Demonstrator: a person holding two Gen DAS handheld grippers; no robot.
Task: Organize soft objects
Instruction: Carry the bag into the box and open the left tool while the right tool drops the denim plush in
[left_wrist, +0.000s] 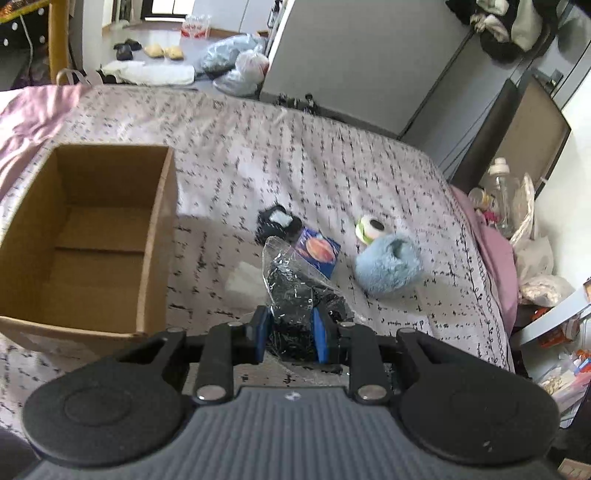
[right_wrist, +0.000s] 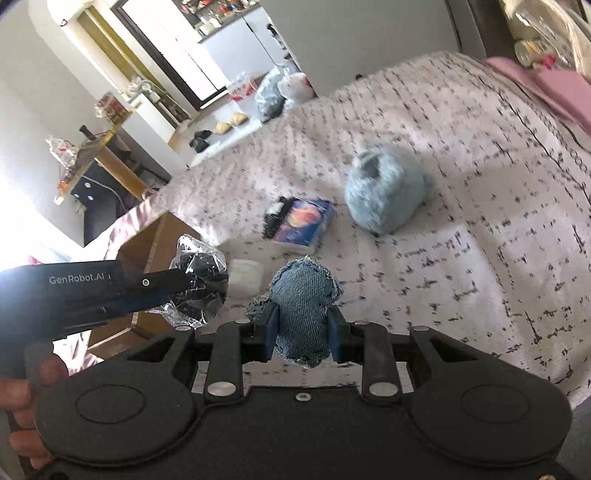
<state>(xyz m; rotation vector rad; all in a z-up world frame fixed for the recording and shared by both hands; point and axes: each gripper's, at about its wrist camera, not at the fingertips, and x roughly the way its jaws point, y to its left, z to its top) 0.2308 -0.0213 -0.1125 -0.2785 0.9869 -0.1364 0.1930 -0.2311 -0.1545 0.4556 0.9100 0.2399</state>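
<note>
- A patterned bed (left_wrist: 295, 147) carries a cardboard box (left_wrist: 88, 236).
- Left gripper (left_wrist: 291, 332) pinches a black bundle in clear wrap (left_wrist: 291, 284) beside the box.
- Only the right view shows the right gripper (right_wrist: 303, 332) clamping a denim piece (right_wrist: 303, 295).
- Blue plush (left_wrist: 388, 262) lies apart.

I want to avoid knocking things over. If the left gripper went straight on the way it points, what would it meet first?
Probably the blue box with the orange print, just past the wrapped black bundle held by the left gripper; depth is unclear.

Patterned bed (left_wrist: 332, 155) carries cardboard box (left_wrist: 155, 236), fluffy blue slipper (left_wrist: 388, 266), planet-print box (left_wrist: 319, 254), tape roll (left_wrist: 371, 227).
</note>
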